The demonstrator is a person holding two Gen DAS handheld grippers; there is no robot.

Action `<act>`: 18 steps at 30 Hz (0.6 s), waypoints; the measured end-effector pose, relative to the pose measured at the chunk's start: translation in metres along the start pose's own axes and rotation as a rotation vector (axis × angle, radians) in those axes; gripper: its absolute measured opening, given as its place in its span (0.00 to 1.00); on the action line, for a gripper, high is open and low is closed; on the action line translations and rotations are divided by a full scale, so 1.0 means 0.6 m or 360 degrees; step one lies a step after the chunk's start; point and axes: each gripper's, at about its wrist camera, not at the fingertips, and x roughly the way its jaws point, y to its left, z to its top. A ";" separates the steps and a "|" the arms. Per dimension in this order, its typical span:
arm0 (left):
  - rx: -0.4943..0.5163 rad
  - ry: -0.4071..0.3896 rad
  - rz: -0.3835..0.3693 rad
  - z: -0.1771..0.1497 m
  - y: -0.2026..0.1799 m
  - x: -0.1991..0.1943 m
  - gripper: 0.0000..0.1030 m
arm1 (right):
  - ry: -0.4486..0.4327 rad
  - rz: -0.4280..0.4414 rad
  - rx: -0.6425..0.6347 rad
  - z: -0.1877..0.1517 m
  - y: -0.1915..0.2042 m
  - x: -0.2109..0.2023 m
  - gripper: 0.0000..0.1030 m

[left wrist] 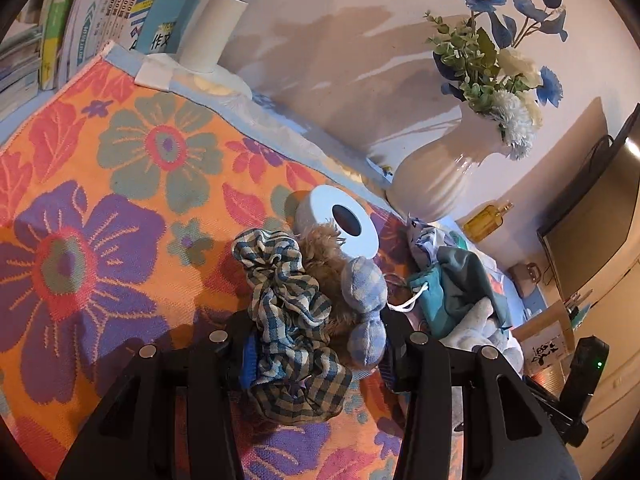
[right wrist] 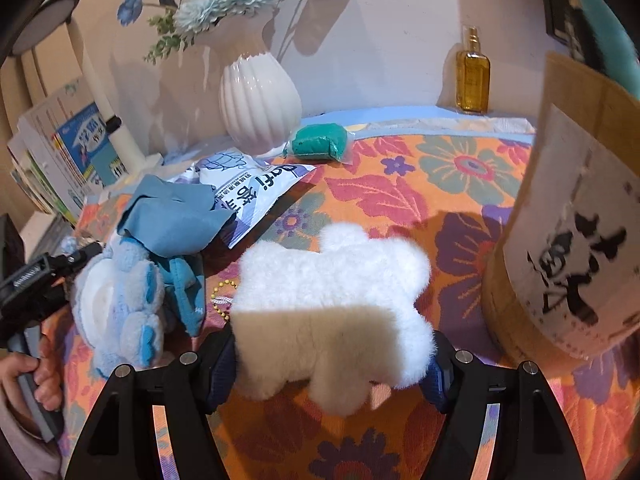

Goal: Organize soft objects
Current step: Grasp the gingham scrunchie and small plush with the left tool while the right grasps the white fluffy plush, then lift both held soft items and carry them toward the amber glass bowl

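Observation:
In the left wrist view my left gripper (left wrist: pixel 316 354) stands around a checked blue-and-tan scrunchie (left wrist: pixel 290 320) and a small brown plush with blue gingham paws (left wrist: pixel 360 304); its jaws touch the bundle on both sides. In the right wrist view my right gripper (right wrist: pixel 334 354) is closed on a fluffy white plush (right wrist: pixel 336 300), its pads pressed into the fur just above the floral cloth (right wrist: pixel 460 184). A blue-and-grey plush (right wrist: pixel 120 312) and blue cloth pouch (right wrist: pixel 176 216) lie to the left.
A white roll of tape (left wrist: pixel 340 220) lies behind the scrunchie. A white ribbed vase (right wrist: pixel 260 100) with blue flowers stands by the wall. A green packet (right wrist: pixel 320 142), a printed bag (right wrist: pixel 256 188), an amber bottle (right wrist: pixel 473 76), a cardboard box (right wrist: pixel 572 240), books (left wrist: pixel 52 28).

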 end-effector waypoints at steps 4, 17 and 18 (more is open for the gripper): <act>0.0006 0.0000 0.0005 -0.001 0.000 0.000 0.43 | -0.0002 0.0057 0.0039 -0.009 -0.005 -0.007 0.70; 0.0024 -0.0016 0.0128 -0.036 -0.012 -0.033 0.41 | 0.0027 0.0055 -0.0017 -0.068 0.007 -0.047 0.71; 0.0031 -0.0004 0.0138 -0.041 -0.015 -0.036 0.41 | 0.0017 0.0053 -0.0026 -0.076 0.008 -0.051 0.71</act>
